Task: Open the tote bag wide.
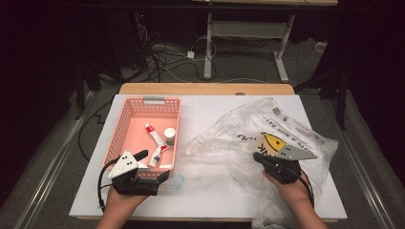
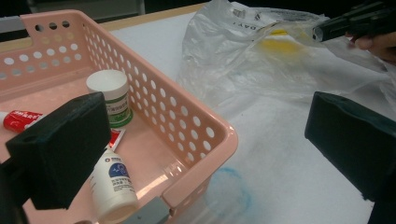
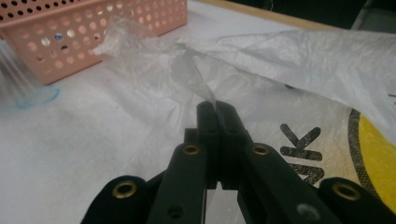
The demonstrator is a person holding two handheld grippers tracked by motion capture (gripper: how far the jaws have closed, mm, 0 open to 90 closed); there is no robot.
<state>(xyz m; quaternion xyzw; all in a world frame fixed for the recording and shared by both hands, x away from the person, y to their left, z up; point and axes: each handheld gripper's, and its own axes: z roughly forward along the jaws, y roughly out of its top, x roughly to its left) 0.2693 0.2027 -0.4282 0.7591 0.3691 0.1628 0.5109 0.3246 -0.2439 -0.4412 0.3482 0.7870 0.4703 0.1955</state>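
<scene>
The right gripper [image 3: 218, 112] has its jaws pressed together on a thin fold of the bag [image 3: 299, 60], a clear plastic one with black lettering and a yellow mark; in the right gripper view the pinched film rises from the jaw tips as a narrow crumpled strip and runs back into the rest of the bag. In the high view the right gripper [image 1: 265, 163] sits at the near edge of the bag [image 1: 248, 129], which lies spread and rumpled over the right half of the table [image 1: 200, 191], the hand [image 1: 293, 188] behind it. The left gripper [image 1: 154, 167] has its jaws spread wide and grasps nothing; it hovers at the near right corner of the basket [image 1: 125, 119], one jaw over the basket's inside and the other over the table outside it (the left gripper view shows the corner rim [image 2: 224, 135] between the two black pads). The pink basket with its holed walls stands on the left half of the table, just beside the bag's left edge. In it lie a red-and-white tube [image 1: 154, 134], a small white-lidded jar [image 1: 170, 135] upright against the right wall, and a white bottle [image 1: 155, 156] on its side near the front. A faint blue ring [image 2: 231, 189] marks the table just outside the basket's corner.
</scene>
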